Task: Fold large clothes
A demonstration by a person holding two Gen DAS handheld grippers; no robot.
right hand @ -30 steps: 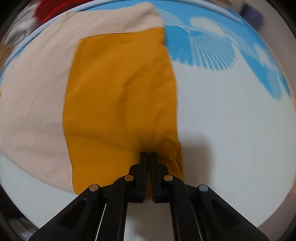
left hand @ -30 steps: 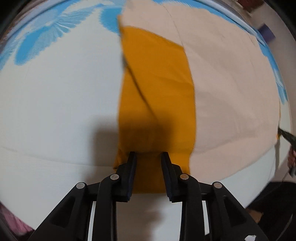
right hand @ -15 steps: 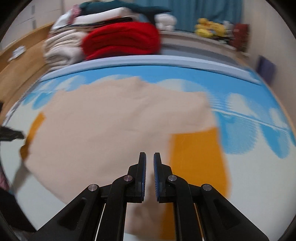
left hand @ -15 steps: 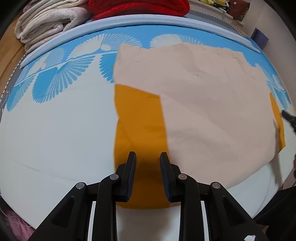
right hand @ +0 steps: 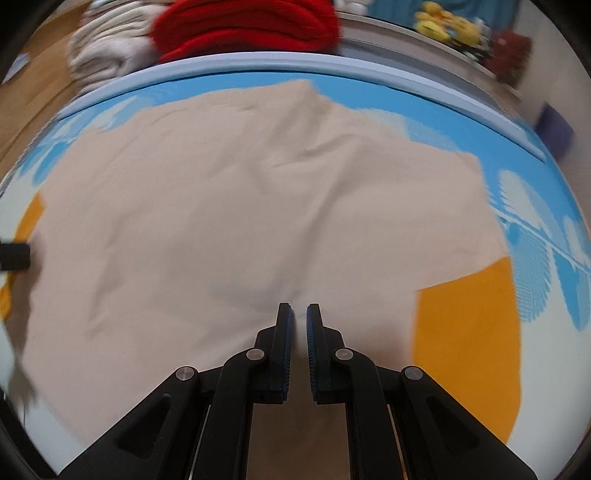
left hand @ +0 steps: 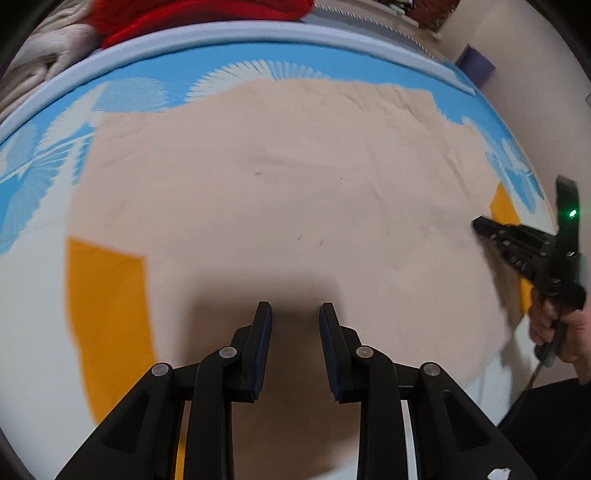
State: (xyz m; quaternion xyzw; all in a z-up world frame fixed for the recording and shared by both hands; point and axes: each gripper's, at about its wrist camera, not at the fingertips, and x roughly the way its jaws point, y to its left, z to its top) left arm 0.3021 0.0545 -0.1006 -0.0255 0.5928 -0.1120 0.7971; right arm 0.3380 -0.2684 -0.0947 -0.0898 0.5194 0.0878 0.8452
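Observation:
A large beige garment (left hand: 280,192) with orange sleeves lies spread flat on the bed; it also fills the right wrist view (right hand: 236,206). One orange sleeve (left hand: 107,314) lies at the left, the other (right hand: 469,339) at the right. My left gripper (left hand: 295,314) is open and empty above the garment's near middle. My right gripper (right hand: 300,317) is nearly closed with a thin gap, holding nothing, above the near hem. It also shows at the right edge of the left wrist view (left hand: 484,229).
The bed sheet (left hand: 44,192) is white with a blue fan pattern. A red blanket (right hand: 247,26) and folded cream bedding (right hand: 107,62) are stacked beyond the bed's far rim (right hand: 258,64). Yellow soft toys (right hand: 450,26) sit on a shelf at the back right.
Both grippers let go of the orange sleeves and moved inward over the beige body. The right gripper, shut on the sleeve a second ago, now holds nothing. The sleeves lie flat at the sides.

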